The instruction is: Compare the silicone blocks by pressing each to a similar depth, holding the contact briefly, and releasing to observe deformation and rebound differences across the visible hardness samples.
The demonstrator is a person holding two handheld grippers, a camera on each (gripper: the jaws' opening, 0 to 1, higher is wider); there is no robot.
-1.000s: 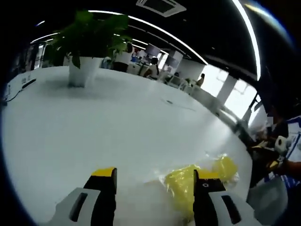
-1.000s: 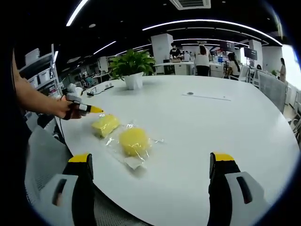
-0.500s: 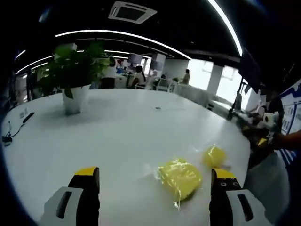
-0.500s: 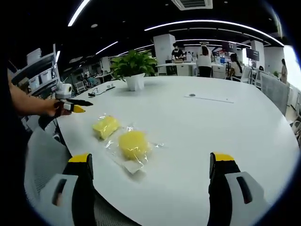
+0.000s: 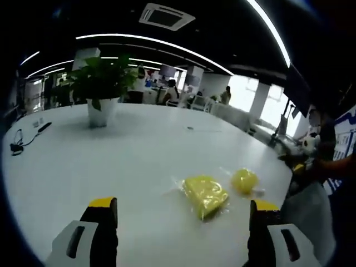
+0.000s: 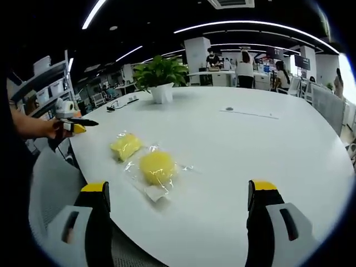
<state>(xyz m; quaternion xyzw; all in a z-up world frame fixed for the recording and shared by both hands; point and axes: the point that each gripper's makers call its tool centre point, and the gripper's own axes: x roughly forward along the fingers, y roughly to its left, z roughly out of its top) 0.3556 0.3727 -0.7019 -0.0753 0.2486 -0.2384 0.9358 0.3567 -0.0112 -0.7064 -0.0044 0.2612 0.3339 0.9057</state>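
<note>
Compared with a second ago, the left gripper (image 5: 178, 233) has been drawn back from the samples: the square yellow block (image 5: 204, 193), then partly hidden behind its right jaw, is now seen whole, ahead of the jaws and nearer the right one. In the right gripper view the left gripper (image 6: 75, 123) is seen held in a hand (image 6: 53, 129) just off the table's left edge, farther from the blocks than before. The right gripper (image 6: 178, 222) has hardly shifted, and both blocks have stayed where they lay.

Two yellow silicone samples are seen on the white table (image 6: 267, 150), each wrapped in clear, crinkled plastic film. The square yellow block (image 6: 125, 146) is flattish with rounded corners; the round yellow block (image 6: 157, 166) is domed, with loose film trailing toward the table edge. They lie just beside each other, near the table's edge. Neither is touched by a gripper.

The left gripper's jaws are spread wide with nothing between them; the round yellow block (image 5: 243, 180) lies beyond the square one, to its right. The right gripper's jaws are likewise spread wide and empty, with the round block ahead and closer to the left jaw. A potted plant (image 6: 160, 77) stands farther back on the table.
</note>
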